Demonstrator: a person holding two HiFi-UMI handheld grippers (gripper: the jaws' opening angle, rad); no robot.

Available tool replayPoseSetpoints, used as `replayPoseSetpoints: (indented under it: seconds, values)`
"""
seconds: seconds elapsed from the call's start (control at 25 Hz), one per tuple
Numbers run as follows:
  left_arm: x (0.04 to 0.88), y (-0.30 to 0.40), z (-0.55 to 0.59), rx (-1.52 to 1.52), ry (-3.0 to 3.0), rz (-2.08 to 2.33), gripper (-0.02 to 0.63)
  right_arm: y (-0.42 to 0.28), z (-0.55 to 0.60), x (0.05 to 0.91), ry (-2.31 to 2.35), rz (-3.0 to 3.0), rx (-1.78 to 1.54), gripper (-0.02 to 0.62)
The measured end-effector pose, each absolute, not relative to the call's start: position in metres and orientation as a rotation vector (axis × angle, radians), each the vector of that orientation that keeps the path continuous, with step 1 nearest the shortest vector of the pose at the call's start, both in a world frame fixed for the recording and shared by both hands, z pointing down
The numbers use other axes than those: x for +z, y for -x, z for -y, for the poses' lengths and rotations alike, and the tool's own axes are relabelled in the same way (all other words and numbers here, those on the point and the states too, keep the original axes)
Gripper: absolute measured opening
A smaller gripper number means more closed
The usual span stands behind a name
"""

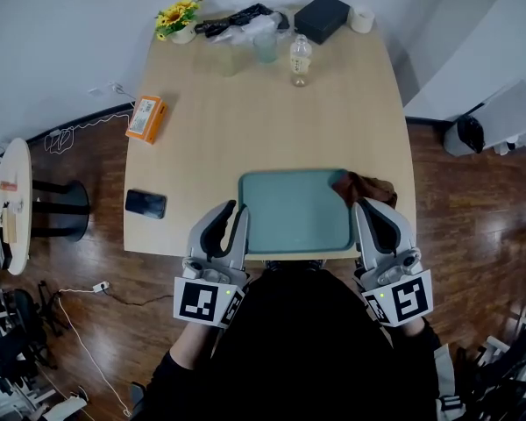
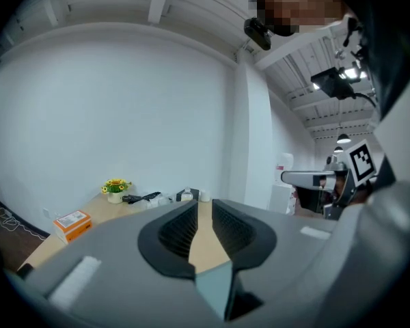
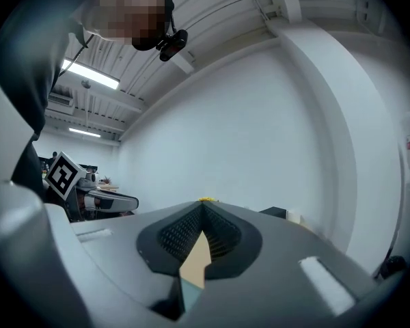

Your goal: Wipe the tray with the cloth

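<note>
Head view, looking steeply down: a pale wooden table (image 1: 245, 103) with a blue-green tray (image 1: 294, 210) lying flat at its near edge, straight in front of me. The tray's long side runs left to right across my body. A brown cloth (image 1: 366, 187) sits bunched at the tray's far right corner, partly over the rim and partly on the table.

I hold my left claw (image 1: 231, 209) just beside the tray's left edge and my right claw (image 1: 366, 207) just beside its right edge, both pointing away from me. The cloth lies directly ahead of my right claw, very near its tips. My left claw is the whole length of the tray away from it, so the right hand is plainly the nearer one.

Left gripper view: my jaws stand a narrow slit apart, with only table and a strip of tray showing through. Right gripper view: my jaws are pressed together at the tips, gripping nothing.

Neither claw holds the cloth. This would suit a cloth waiting to be taken up, or one laid aside after wiping; the tray's surface looks bare and gives no sign either way.
</note>
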State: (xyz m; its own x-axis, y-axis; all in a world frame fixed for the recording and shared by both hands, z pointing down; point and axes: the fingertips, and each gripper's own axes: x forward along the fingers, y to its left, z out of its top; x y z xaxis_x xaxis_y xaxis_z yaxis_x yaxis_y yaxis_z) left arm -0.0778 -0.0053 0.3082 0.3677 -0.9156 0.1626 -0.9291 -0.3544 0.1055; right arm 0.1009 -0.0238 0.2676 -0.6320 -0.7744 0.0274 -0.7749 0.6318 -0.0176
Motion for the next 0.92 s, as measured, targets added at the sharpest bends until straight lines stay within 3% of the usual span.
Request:
replayPoseSetpoints:
  seconds: [0.92]
  values:
    - [0.3124, 0.0757, 0.0014, 0.136, -2.434, 1.661, 0.048, -0.1041, 0.0199, 0.2664, -1.356, 2.813, 0.025, 0.000]
